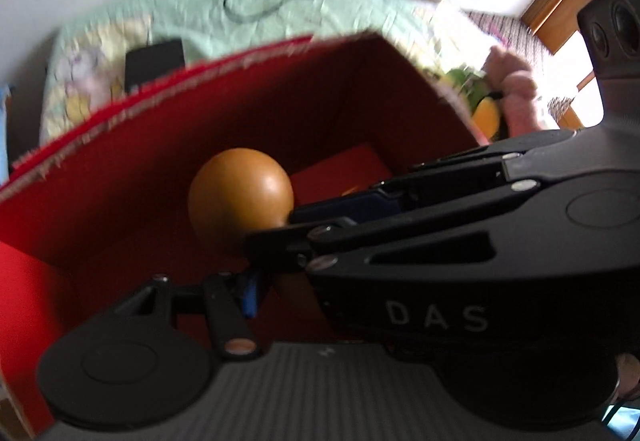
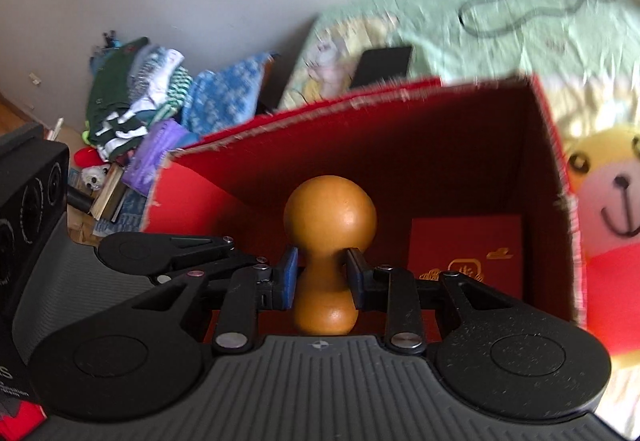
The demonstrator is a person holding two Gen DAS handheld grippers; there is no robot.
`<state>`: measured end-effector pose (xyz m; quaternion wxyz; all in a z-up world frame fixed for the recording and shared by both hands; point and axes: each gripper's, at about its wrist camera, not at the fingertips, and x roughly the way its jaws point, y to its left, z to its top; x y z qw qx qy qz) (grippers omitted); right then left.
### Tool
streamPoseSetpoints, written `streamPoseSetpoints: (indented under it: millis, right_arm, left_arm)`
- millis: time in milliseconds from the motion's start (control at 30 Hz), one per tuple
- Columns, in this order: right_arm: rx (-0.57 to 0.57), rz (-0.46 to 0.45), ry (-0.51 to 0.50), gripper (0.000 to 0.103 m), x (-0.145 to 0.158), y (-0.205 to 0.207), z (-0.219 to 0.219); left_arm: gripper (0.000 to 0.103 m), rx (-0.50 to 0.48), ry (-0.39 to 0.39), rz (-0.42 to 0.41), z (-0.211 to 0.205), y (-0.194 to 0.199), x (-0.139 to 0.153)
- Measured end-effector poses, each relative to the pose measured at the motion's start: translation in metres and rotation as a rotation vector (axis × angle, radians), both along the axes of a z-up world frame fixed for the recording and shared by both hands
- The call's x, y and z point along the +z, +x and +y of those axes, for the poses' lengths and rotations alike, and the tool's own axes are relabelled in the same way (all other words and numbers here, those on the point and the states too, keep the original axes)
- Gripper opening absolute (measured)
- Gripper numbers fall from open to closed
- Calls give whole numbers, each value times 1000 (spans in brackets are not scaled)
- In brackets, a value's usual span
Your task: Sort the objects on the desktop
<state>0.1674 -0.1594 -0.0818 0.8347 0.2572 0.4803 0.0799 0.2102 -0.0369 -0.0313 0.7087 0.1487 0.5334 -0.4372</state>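
A wooden gourd-shaped piece (image 2: 330,217) hangs over the open red box (image 2: 400,129). My right gripper (image 2: 322,277) is shut on its narrow waist, blue pads pressing both sides. A red booklet with gold print (image 2: 468,253) lies on the box floor. In the left wrist view the round wooden head (image 1: 240,197) shows above the box (image 1: 160,145), and the right gripper (image 1: 280,229) crosses from the right. My left gripper (image 1: 296,289) is just below. One blue pad (image 1: 250,297) sits beside the piece's lower bulb; the other finger is hidden.
A yellow and pink plush toy (image 2: 600,201) lies right of the box. Behind it on the pale green cloth (image 2: 460,41) are a black flat device (image 2: 384,65) and a looped cable (image 2: 520,13). A heap of clothes (image 2: 160,93) sits far left.
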Motion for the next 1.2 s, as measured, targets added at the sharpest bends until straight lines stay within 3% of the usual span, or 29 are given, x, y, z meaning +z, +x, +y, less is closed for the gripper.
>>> streamPoseSetpoints:
  millis: [133,300,433,667,833,1200]
  right_arm:
    - [-34,49,18,24,-15,4,-2]
    - [-57,97,21,22,-25,2,-3]
    - [-73,74,34,23,-24,-3,-5]
    - [-133,5,73,23,-19,-17,-15]
    - [-193,-75,-65,23,-1,-31,-14]
    - [-291,-199,-83,24,32,-87,-33]
  left_arm:
    - [57,21,81,86,-7,13,-16]
    - [59,40,179,84,-15,13,-27]
    - [65,70,188,95,-11,16,-28]
    - [65,117,194,90,-3,17,-27]
    - [65,159,212,89,-1,21,-26]
    - [65,139,253,97,-17,18,-29]
